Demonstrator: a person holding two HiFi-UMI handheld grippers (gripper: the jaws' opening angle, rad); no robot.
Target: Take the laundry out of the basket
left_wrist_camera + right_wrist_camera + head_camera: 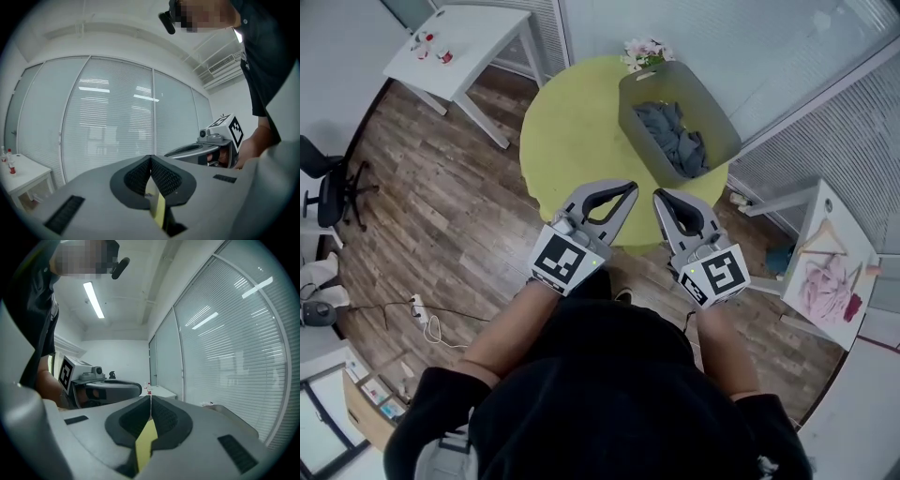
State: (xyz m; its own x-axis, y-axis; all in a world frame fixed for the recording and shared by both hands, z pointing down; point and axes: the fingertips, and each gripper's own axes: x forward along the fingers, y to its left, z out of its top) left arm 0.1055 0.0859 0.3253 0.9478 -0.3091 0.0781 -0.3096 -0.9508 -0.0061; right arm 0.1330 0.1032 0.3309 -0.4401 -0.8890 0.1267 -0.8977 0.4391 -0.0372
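Left claw (629,188) and right claw (660,195) clenched empty; crumpled grey laundry (676,139) in smooth oblong basket (630,120)

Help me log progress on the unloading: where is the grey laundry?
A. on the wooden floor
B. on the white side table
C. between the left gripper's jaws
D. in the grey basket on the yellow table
D: the grey laundry lies heaped inside the basket, which stands on the yellow table.
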